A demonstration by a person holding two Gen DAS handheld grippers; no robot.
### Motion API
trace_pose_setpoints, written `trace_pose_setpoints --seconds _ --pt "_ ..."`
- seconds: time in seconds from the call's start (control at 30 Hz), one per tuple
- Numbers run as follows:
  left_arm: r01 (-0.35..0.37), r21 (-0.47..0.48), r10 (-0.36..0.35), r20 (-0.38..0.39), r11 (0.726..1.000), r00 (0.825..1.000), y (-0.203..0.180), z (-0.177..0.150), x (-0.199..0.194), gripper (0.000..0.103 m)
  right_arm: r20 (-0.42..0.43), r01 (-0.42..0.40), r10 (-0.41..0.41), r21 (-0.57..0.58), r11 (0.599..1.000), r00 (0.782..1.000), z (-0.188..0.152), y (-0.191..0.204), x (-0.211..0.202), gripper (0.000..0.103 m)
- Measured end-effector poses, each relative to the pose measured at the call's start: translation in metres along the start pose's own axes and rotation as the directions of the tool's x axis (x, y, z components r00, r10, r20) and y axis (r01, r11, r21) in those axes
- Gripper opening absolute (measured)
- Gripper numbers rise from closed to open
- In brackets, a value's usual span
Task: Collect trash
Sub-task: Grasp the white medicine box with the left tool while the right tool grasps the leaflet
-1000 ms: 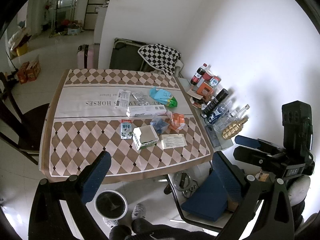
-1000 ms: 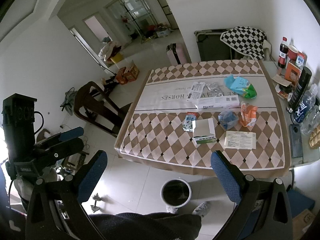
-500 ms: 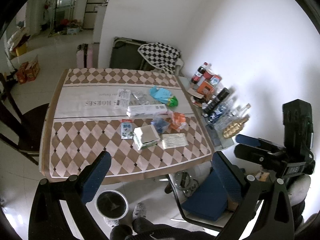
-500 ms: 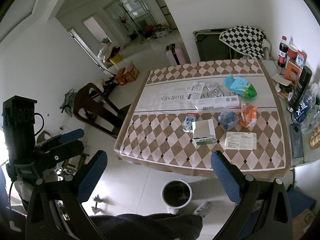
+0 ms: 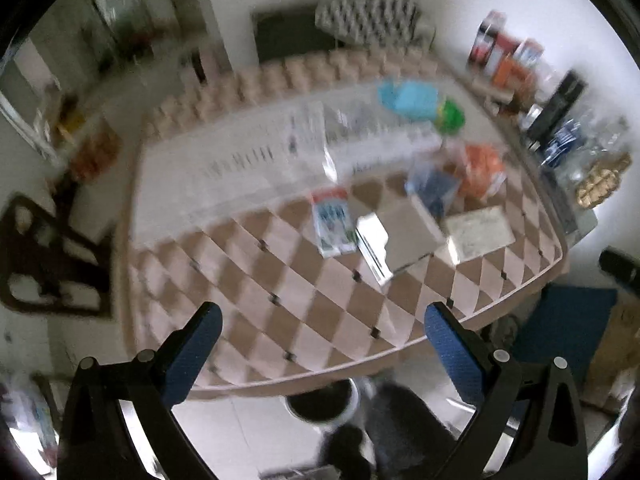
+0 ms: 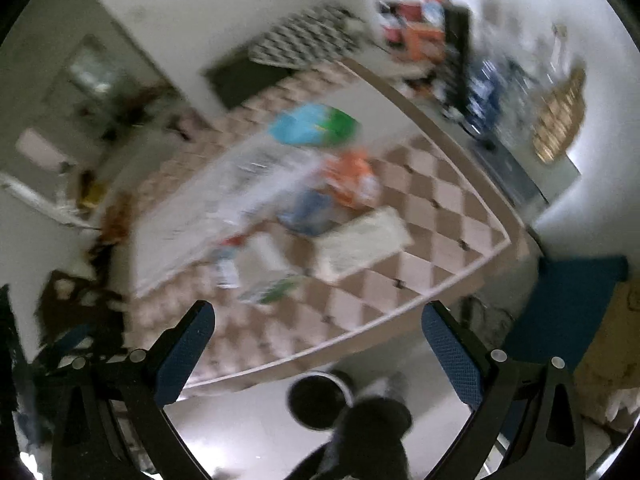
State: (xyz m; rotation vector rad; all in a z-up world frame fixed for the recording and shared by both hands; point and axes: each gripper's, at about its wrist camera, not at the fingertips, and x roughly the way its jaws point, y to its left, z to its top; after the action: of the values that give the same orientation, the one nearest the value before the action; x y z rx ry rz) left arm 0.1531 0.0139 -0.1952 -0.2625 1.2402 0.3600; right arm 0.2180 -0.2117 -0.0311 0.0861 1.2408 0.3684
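Both views are motion-blurred. Trash lies on a table with a brown diamond-patterned cloth: a small milk carton, a white box, a flat paper packet, an orange wrapper, a blue wrapper and a blue-green bag. The orange wrapper, paper packet and blue-green bag also show in the right wrist view. My left gripper is open and empty above the table's near edge. My right gripper is open and empty there too. A dark round bin stands on the floor below the edge.
Bottles and boxes crowd a side shelf at the table's right. A dark wooden chair stands at the left. A blue-seated stool is at the lower right. The bin also shows in the left wrist view.
Both grippers have swung fast toward the table, so it now looks larger and closer. The right view has rotated. Both stay open.
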Motion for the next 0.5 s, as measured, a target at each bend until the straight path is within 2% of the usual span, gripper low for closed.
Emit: trace_pose_setpoints --seconds 0.1,0.17,0.27,0.4,0.5 --pt "0.08 -0.109 -0.095 -0.14 0.991 0.986 -0.005 0.022 0.052 0.103 -0.077 0.055 -0.055 0.009 0.998 0.996 0.015 -0.022 0.061 0.103" --pt "0.12 -0.202 -0.164 -0.212 0.972 0.963 -0.013 0.035 0.085 0.103 -0.119 0.077 -0.076 0.009 0.997 0.99 0.026 -0.034 0.097 0.103" --pt "0.118 -0.308 -0.212 -0.292 0.944 0.933 -0.026 0.055 0.125 0.103 -0.191 0.113 -0.106 0.027 0.993 0.976 0.046 -0.057 0.152 0.103" --pt "0.063 -0.365 -0.208 -0.374 0.929 0.904 -0.042 0.068 0.165 0.103 -0.273 0.126 -0.09 0.118 0.985 0.958 0.069 -0.09 0.2 0.103" --pt "-0.02 -0.35 -0.139 -0.422 0.937 0.896 -0.054 0.074 0.19 0.1 -0.311 0.139 -0.071 0.203 0.969 0.948 0.075 -0.107 0.219 0.103"
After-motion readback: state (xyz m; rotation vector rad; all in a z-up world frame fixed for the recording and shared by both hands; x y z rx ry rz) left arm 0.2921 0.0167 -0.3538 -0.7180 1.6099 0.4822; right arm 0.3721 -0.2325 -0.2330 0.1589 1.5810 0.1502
